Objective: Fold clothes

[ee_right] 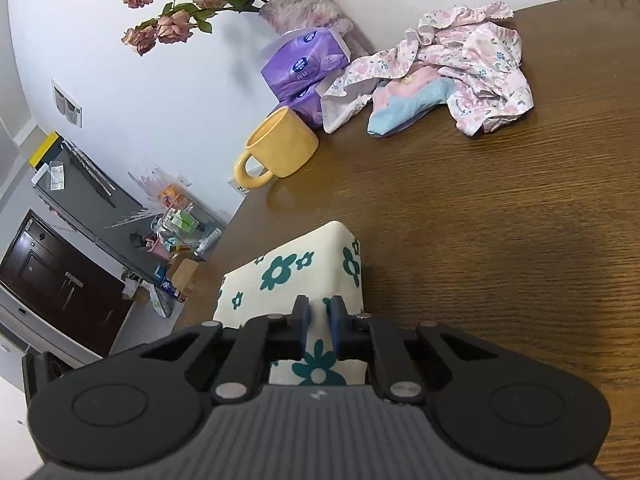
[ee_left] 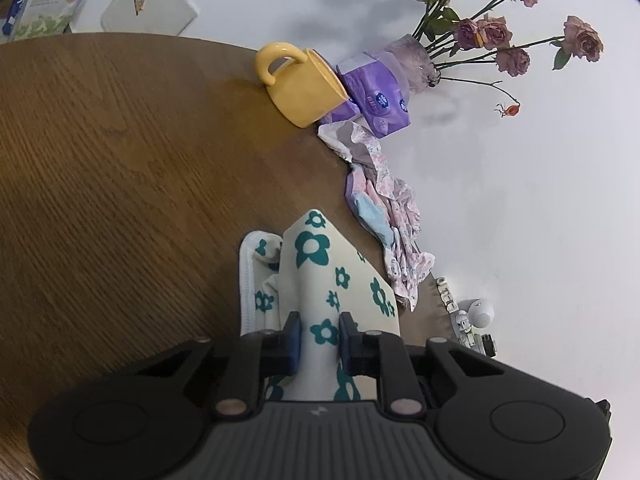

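Holding the cream garment with teal flower print [ee_left: 320, 276] off the wooden bench [ee_left: 120, 160], both grippers pinch the same piece of cloth. The left gripper [ee_left: 319, 334] has its jaws pressed onto a bunched ridge of the fabric, with a white ribbed hem [ee_left: 245, 280] hanging to the left of the ridge. The right gripper [ee_right: 319, 316] clamps a flat layer of the same garment [ee_right: 296, 272], which stretches forward from the jaws and drops over a straight edge near the rim of the bench [ee_right: 480, 220].

Judged step: a fold is in progress, with the cloth lifted and carried between the two grips. Whether this is the first or a later fold cannot be told.

Next move, as a judgement:
1. Bring the held edge across the rest of the garment so that the edges align.
2. Lower both grippers together to lay the cloth flat.
3. Release only once the fabric rests on the bench.

A crumpled pile of pink floral clothes [ee_right: 452, 68] lies further back, unfolded. A yellow mug [ee_right: 280, 148] stands just beside purple tissue packs [ee_right: 304, 64] and a vase of dried roses [ee_right: 296, 4]. Keep the swing of the cloth clear of the mug.
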